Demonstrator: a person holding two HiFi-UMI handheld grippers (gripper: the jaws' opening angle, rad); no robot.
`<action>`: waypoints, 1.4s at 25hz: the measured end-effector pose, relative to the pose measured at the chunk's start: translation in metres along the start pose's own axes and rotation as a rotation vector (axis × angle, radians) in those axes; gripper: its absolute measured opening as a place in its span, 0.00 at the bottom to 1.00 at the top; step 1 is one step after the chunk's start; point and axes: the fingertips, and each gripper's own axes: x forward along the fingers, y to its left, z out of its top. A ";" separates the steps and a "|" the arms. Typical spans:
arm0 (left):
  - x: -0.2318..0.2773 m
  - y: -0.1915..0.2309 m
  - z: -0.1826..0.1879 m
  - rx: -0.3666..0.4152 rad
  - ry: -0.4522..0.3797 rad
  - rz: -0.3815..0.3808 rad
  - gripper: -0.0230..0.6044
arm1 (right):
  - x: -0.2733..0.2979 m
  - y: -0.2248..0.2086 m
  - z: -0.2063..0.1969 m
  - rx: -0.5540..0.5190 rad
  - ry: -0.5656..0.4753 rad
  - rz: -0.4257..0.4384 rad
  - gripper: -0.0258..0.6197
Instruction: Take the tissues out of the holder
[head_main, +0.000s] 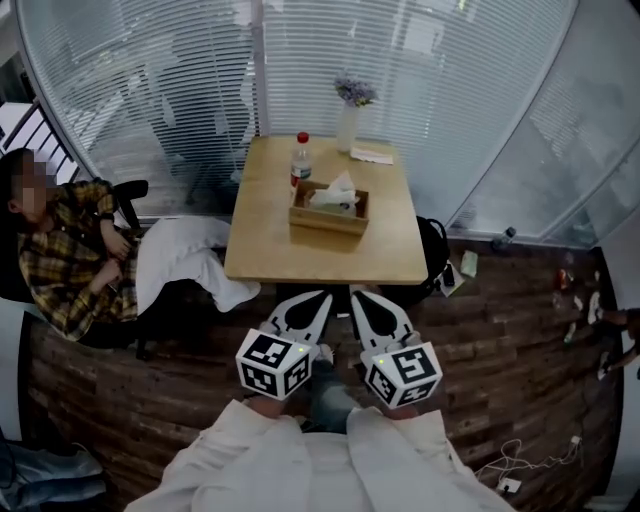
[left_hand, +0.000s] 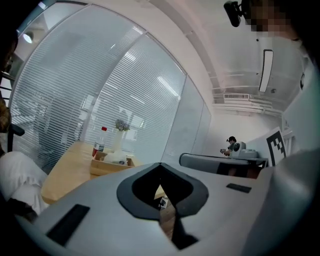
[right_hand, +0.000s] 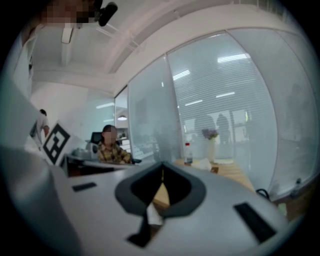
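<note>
A wooden tissue holder (head_main: 328, 216) stands on the light wood table (head_main: 290, 255), with white tissues (head_main: 335, 193) sticking up out of it. Both grippers hang below the table's near edge, well short of the holder. My left gripper (head_main: 322, 297) is shut with nothing in it, and my right gripper (head_main: 358, 295) beside it is shut and empty too. The left gripper view has the holder (left_hand: 111, 163) far off at the left, past the closed tips of the left gripper (left_hand: 160, 165). The right gripper view shows the tissues (right_hand: 204, 163) beyond the closed right gripper (right_hand: 162, 166).
A red-capped bottle (head_main: 300, 160), a vase of flowers (head_main: 348, 115) and a flat paper (head_main: 372, 155) share the table. A person in a plaid shirt (head_main: 70, 250) sits at the left beside a white cloth (head_main: 185, 255). A black bag (head_main: 436, 250) lies right of the table. A glass wall stands behind.
</note>
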 end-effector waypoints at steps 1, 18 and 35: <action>0.011 0.007 0.005 0.003 -0.005 0.004 0.05 | 0.010 -0.009 0.004 -0.006 -0.001 0.005 0.06; 0.166 0.100 0.062 -0.010 -0.026 0.084 0.05 | 0.146 -0.149 0.053 -0.043 -0.001 0.063 0.06; 0.179 0.132 0.058 -0.069 -0.009 0.121 0.05 | 0.175 -0.161 0.035 -0.017 0.068 0.085 0.06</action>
